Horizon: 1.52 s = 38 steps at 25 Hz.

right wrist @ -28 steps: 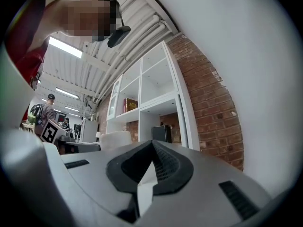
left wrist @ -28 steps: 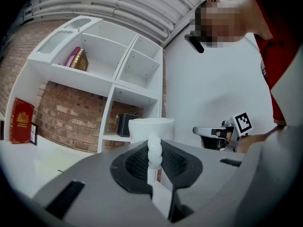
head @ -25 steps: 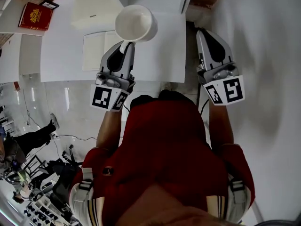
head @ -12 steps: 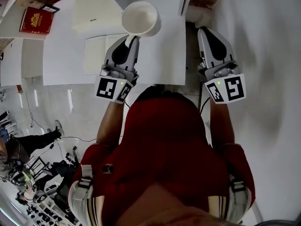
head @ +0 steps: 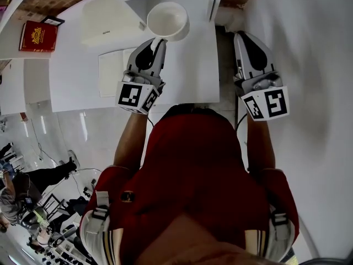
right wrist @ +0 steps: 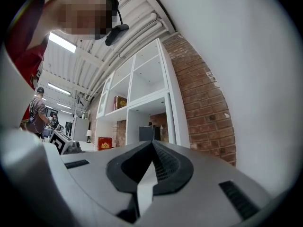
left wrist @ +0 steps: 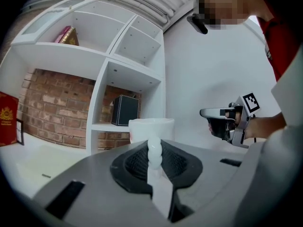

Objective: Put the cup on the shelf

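My left gripper point(head: 157, 42) pinches the cup point(head: 167, 20) by its handle point(left wrist: 154, 151) only. It could swivel and clip the front edge of the shelf point(left wrist: 124, 73). My right gripper point(head: 242, 37) is clenched, empty.

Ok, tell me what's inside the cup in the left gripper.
Nothing visible: in the head view the cup looks plain white and empty to its bottom. The left gripper, shut on the handle, covers none of it; the left gripper view shows only the outer wall.

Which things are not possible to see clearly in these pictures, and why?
White ceramic cup, its base: left gripper view, hidden behind the left gripper's own body.
White shelf unit: head view, cut off by the top edge.
Red book, its gold emblem: head view, too small to read.
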Motion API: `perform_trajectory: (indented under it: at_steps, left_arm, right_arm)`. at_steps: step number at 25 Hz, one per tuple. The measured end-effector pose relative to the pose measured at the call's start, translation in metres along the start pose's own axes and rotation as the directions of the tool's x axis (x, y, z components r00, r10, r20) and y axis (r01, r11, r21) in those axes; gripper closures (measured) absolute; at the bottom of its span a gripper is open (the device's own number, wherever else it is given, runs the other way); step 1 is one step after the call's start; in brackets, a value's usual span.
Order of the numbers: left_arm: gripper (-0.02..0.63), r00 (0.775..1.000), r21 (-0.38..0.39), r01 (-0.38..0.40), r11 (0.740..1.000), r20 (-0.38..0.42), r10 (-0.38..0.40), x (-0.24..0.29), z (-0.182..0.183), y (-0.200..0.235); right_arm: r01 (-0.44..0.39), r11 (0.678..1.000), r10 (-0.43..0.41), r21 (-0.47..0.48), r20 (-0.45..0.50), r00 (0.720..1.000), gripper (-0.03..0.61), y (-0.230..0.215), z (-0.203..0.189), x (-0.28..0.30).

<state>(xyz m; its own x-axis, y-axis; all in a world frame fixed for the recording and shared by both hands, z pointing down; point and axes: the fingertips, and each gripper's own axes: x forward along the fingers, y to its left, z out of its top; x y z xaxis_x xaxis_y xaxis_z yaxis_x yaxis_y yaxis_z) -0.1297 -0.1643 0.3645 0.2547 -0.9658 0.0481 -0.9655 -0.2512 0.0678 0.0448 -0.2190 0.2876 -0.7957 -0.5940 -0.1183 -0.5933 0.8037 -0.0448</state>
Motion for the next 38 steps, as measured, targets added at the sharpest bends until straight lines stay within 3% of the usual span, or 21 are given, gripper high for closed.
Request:
perform_trajectory:
  at_steps: [17,38]
  left_arm:
    - [0.565,0.996,0.003,0.043,0.999,-0.074,-0.043,0.047,-0.040,0.032]
    - [0.565,0.985,0.011,0.034,0.999,-0.170,-0.031,0.115,-0.093,0.066]
  right_arm:
    - [0.102,0.995,-0.102,-0.011,-0.030,0.994,0.581,-0.006,-0.012,0.009]
    - [0.153,0.988,-0.154,-0.023,-0.080,0.985,0.581,-0.018,-0.028,0.020]
